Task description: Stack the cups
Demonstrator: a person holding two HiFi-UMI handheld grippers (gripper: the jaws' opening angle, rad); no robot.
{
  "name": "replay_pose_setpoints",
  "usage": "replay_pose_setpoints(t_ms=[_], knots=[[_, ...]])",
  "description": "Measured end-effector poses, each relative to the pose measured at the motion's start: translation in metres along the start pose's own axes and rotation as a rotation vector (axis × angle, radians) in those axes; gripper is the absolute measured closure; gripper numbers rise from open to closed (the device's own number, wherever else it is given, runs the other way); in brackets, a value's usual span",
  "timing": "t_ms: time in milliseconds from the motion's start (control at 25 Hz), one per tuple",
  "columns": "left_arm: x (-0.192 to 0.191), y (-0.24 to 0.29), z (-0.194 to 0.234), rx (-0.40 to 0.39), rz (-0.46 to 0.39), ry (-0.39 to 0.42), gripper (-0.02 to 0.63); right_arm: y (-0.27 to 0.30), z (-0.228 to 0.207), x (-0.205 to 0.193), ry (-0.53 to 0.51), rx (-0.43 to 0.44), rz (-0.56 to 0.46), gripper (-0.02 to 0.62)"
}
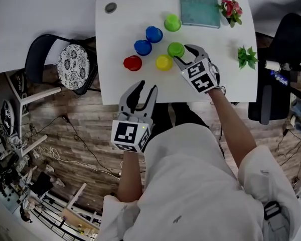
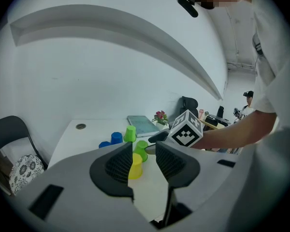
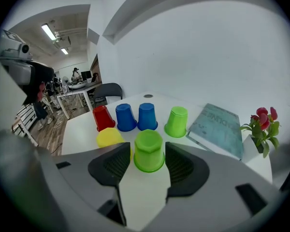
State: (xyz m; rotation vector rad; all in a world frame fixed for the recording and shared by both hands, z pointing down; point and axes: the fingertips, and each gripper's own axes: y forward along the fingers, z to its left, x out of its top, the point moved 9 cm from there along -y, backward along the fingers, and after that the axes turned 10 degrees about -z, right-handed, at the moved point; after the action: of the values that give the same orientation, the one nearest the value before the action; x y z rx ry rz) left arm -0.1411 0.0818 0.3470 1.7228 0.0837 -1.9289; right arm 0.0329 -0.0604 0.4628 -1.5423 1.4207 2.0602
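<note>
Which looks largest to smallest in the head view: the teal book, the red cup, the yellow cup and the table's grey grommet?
1. teal book
2. red cup and yellow cup: these look alike, so they are not ranked against each other
3. grey grommet

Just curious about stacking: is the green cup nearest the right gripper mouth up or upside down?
Upside down: the green cup has its closed narrow end up, wide rim on the table.

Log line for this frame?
right claw: open, lined up on near green cup | left claw: open, empty | stack: not started
</note>
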Motion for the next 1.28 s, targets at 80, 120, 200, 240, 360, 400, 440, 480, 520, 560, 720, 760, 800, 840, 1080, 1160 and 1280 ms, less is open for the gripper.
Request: replay_pose_setpoints(t_ms=[80,120,200,240,360,400,440,480,520,560,720,760,800,840,1080,1160,1280], knots=[[-0.002,0.002,0.002,-0.002,0.005,0.003,0.457,0.004,-0.001,-0.003,-0.005,0.005,0.007,0.365],[-0.002,0.003,0.003,-0.002,0.006,0.002,0.456,0.005,-0.001,-0.003,-0.008,0.008,0.009,0.365],[-0.004,0.004,0.005,-0.002,0.008,0.0,0.457,0.008,-0.001,-0.004,-0.018,0.009,0.012,0.365],[-0.005,0.004,0.005,-0.003,0.01,-0.001,0.457,0.009,-0.001,-0.004,-0.024,0.009,0.014,0.367],[-0.008,0.005,0.005,-0.007,0.018,-0.001,0.457,0.012,-0.001,-0.005,-0.04,0.013,0.019,0.371],[-0.009,0.006,0.005,-0.009,0.02,-0.001,0.456,0.013,-0.001,-0.006,-0.043,0.013,0.021,0.373],[-0.01,0.007,0.005,-0.01,0.022,0.0,0.457,0.014,-0.001,-0.006,-0.045,0.015,0.019,0.376],[-0.01,0.008,0.004,-0.011,0.023,0.0,0.457,0.015,-0.001,-0.006,-0.048,0.016,0.016,0.381],[-0.01,0.008,0.004,-0.012,0.024,0.001,0.456,0.016,-0.001,-0.005,-0.051,0.016,0.014,0.385],[-0.01,0.009,0.005,-0.013,0.024,0.002,0.456,0.017,-0.002,-0.005,-0.053,0.016,0.012,0.39],[-0.01,0.009,0.005,-0.018,0.026,0.006,0.457,0.017,-0.001,-0.003,-0.062,0.021,0.01,0.394],[-0.01,0.01,0.005,-0.018,0.026,0.006,0.456,0.017,0.0,-0.003,-0.064,0.023,0.01,0.396],[-0.01,0.01,0.005,-0.018,0.027,0.007,0.457,0.017,0.0,-0.004,-0.066,0.025,0.009,0.397],[-0.011,0.01,0.006,-0.018,0.028,0.007,0.457,0.016,0.0,-0.004,-0.067,0.026,0.009,0.397],[-0.01,0.012,0.008,-0.024,0.037,0.009,0.457,0.011,0.0,-0.005,-0.062,0.023,0.007,0.401],[-0.01,0.013,0.008,-0.028,0.038,0.01,0.456,0.006,-0.001,-0.005,-0.054,0.016,0.005,0.402],[-0.01,0.016,0.006,-0.035,0.04,0.014,0.456,-0.002,-0.002,-0.007,-0.036,0.009,-0.001,0.402]])
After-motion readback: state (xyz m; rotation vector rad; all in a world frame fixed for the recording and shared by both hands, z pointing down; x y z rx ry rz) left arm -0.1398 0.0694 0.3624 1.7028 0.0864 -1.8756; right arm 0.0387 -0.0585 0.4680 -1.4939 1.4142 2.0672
